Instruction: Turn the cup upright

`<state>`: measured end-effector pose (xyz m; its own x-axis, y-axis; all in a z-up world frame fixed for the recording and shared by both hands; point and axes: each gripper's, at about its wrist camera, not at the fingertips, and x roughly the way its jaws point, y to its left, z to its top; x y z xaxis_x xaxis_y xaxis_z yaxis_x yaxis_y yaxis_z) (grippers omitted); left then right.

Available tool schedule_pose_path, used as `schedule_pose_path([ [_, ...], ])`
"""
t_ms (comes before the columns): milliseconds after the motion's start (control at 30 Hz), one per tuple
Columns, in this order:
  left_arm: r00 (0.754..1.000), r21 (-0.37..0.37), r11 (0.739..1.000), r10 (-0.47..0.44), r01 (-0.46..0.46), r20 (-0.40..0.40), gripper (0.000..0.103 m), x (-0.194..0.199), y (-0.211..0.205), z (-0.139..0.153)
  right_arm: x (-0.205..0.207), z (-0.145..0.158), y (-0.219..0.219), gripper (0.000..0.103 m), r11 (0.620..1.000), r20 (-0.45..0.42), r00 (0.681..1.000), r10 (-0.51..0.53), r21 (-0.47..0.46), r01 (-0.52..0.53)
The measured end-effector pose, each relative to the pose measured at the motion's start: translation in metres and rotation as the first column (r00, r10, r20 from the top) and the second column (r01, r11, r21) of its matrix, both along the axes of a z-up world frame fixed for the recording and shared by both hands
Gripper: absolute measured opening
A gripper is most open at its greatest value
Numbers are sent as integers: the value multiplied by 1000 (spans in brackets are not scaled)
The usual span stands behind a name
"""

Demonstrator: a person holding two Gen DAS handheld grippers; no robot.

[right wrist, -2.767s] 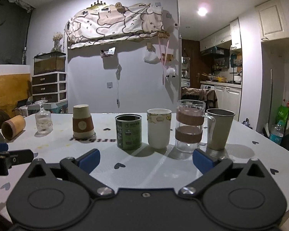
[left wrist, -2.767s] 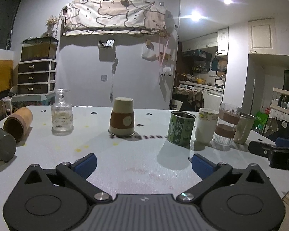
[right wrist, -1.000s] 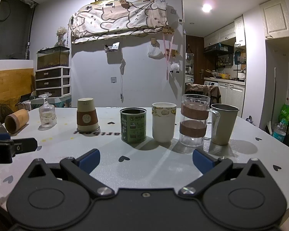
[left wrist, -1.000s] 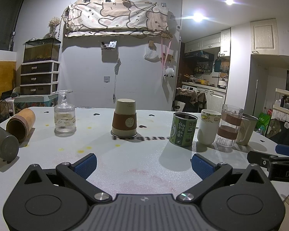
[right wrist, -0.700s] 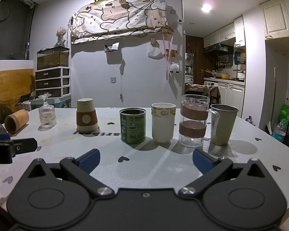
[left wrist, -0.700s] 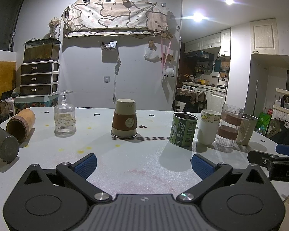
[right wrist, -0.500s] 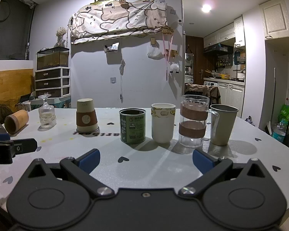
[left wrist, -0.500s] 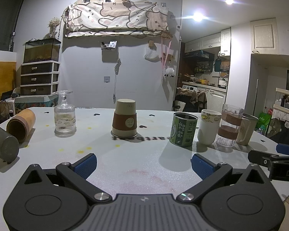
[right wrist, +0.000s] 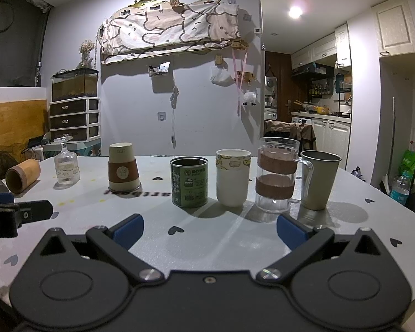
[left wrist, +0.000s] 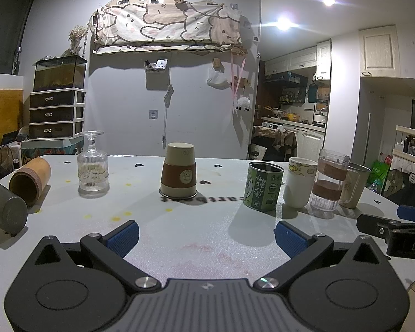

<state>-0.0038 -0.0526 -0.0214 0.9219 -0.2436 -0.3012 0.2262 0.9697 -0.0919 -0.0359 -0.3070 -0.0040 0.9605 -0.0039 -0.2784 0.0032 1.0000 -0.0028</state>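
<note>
A paper cup with a brown sleeve [left wrist: 178,170] stands upside down on the white table [left wrist: 207,238], straight ahead of my left gripper [left wrist: 206,236]. It also shows in the right wrist view [right wrist: 123,166], left of centre. A clear glass [left wrist: 93,166] stands upside down further left. A bamboo cup [left wrist: 30,181] and a grey metal cup [left wrist: 3,210] lie on their sides at the far left. My left gripper is open and empty. My right gripper [right wrist: 209,231] is open and empty, well short of the row of upright cups.
Upright in a row stand a green tin [right wrist: 189,181], a white cup [right wrist: 233,177], a glass mug with brown bands [right wrist: 276,174] and a steel tumbler [right wrist: 319,179]. Each gripper's fingertip shows at the other view's edge. The table edge curves away at right.
Almost nothing has changed in the last second. Since 2.8 s ago both grippers have drawn back and risen slightly; no cup has moved.
</note>
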Motion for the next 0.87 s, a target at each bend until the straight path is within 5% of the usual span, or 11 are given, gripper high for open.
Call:
schedule_pose_path([
  [867,1000,4,1000,5,-5,-9,103,1,4,-1,0,-1,0,103,1000,0,1000,-1,-1,1],
])
